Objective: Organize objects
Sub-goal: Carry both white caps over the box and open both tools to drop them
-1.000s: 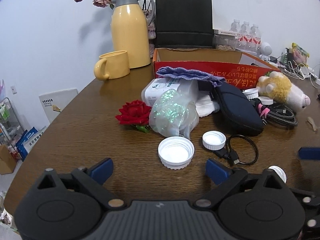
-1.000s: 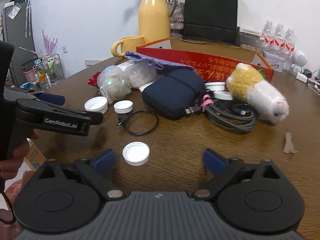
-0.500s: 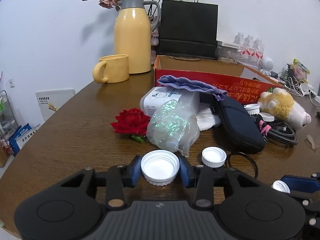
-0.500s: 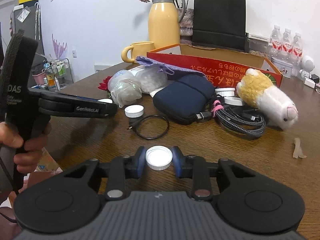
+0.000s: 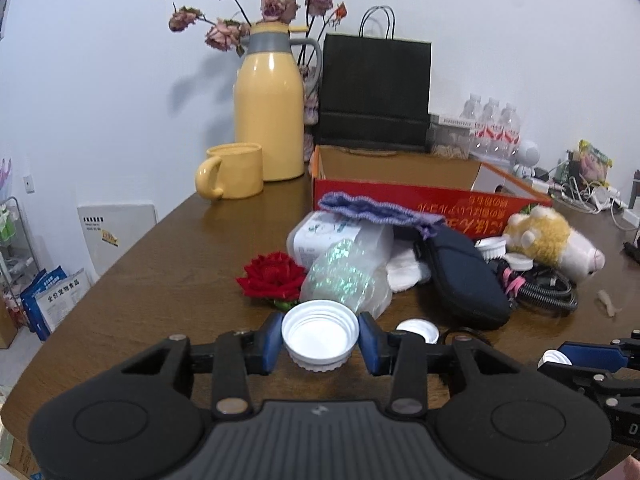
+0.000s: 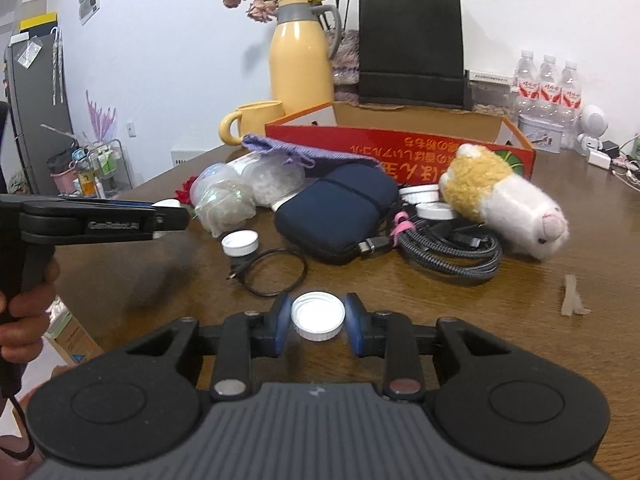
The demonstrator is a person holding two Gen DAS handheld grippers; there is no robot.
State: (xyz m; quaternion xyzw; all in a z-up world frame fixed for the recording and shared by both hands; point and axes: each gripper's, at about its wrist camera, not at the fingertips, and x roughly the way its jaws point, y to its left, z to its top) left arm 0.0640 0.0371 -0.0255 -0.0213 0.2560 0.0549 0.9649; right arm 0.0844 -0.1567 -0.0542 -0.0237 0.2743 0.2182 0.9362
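My left gripper (image 5: 320, 338) is shut on a large white lid (image 5: 320, 332) and holds it above the table. My right gripper (image 6: 318, 320) is shut on a smaller white cap (image 6: 318, 315), also lifted. A third white cap (image 6: 240, 243) lies on the table by a black cable loop (image 6: 272, 272); it also shows in the left wrist view (image 5: 417, 329). Behind lies a clutter: red rose (image 5: 272, 275), clear plastic bags (image 5: 346, 276), navy pouch (image 6: 336, 210), plush toy (image 6: 504, 200), braided cable (image 6: 448, 248). A red cardboard box (image 6: 400, 144) stands open behind them.
A yellow jug (image 5: 270, 108), yellow mug (image 5: 234, 176) and black paper bag (image 5: 376, 96) stand at the back. Water bottles (image 6: 548, 80) and chargers sit at the far right. The brown table's (image 5: 120, 320) left edge drops off near a rack.
Both grippers went from open to shut, each on a white cap, and have lifted the caps off the table.
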